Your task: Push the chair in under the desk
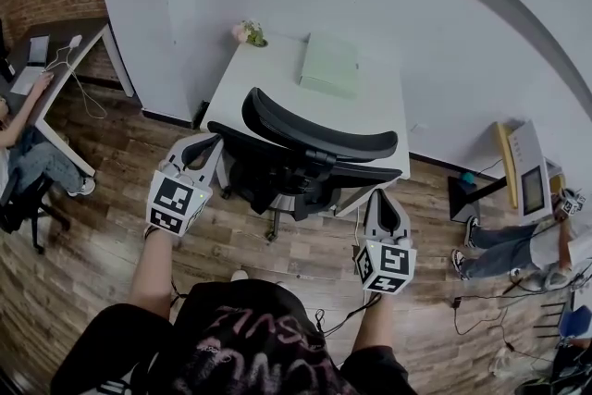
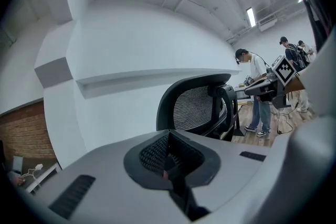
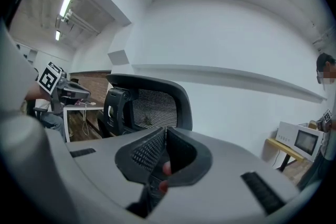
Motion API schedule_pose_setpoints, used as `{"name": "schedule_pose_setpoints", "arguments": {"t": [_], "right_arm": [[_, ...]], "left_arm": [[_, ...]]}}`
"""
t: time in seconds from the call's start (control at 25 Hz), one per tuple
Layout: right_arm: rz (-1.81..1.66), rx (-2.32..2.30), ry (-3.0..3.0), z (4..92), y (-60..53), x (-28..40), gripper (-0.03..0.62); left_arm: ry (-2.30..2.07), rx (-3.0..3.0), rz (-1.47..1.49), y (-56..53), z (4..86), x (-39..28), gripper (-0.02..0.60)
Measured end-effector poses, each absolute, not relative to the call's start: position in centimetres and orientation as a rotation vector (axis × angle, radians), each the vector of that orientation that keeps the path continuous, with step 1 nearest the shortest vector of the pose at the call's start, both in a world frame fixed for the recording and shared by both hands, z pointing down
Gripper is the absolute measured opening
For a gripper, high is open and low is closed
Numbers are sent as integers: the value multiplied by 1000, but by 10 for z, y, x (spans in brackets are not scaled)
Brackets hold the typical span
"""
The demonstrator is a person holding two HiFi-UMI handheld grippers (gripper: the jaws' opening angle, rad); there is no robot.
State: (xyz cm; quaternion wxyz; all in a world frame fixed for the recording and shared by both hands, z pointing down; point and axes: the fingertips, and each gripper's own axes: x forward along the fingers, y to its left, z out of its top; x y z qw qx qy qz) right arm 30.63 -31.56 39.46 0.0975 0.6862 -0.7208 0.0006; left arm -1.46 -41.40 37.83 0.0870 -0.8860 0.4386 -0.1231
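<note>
A black mesh office chair (image 1: 305, 157) stands at the front of the white desk (image 1: 268, 92), its seat partly under the top and its curved back toward me. My left gripper (image 1: 205, 153) is shut and empty, its tip by the left edge of the chair back. At the chair's lower right side, my right gripper (image 1: 383, 197) is also shut with nothing in it. In the left gripper view the closed left gripper (image 2: 168, 157) points at the chair back (image 2: 195, 107). In the right gripper view the right gripper (image 3: 164, 157) faces the chair back (image 3: 152, 105) from the other side.
A pale green box (image 1: 330, 65) and a small flower pot (image 1: 252, 34) sit on the desk against the white wall. A person (image 1: 23, 139) sits at a second desk at the left. Another person (image 1: 518, 245) and a white appliance (image 1: 532, 166) are at the right. Cables lie on the wood floor.
</note>
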Motion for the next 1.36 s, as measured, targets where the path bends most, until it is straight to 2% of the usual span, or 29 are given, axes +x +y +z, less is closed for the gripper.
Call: {"name": "schedule_pose_setpoints", "arguments": {"t": [1.36], "right_arm": [[-94,2033,-2120,378,-316,322,25]], "left_arm": [[1314,-2570,-312,-415,348,-5,15]]}}
